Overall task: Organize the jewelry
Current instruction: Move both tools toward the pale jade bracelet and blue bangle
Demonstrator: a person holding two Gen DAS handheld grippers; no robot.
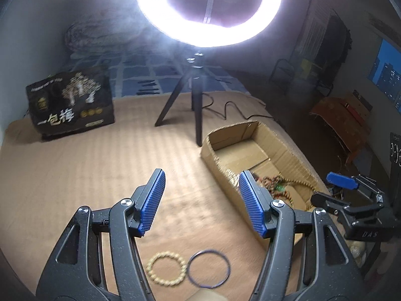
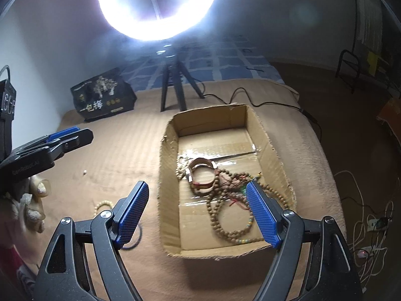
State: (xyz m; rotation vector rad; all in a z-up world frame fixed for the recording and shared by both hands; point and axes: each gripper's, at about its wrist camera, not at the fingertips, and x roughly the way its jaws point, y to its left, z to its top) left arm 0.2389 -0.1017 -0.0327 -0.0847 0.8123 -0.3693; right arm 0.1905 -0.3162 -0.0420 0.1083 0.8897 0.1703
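Left gripper [image 1: 201, 200] jaws spread, empty, held above the tan cover [image 1: 75, 175]. Under it two loose pieces lie touching: one pale bead bracelet [image 1: 166, 269], one dark ring bangle [image 1: 209, 268]. Right gripper [image 2: 198, 213] jaws spread, empty, over the near end of the box [image 2: 265, 135]. One open box; inside, a tangle of bead strands [image 2: 230, 215] and one wooden bangle [image 2: 203, 175]. Beyond: one tripod [image 2: 173, 87], one ring light [image 2: 158, 5], one black bag [image 2: 102, 95].

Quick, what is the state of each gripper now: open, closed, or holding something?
Left gripper: open, holding nothing.
Right gripper: open, holding nothing.
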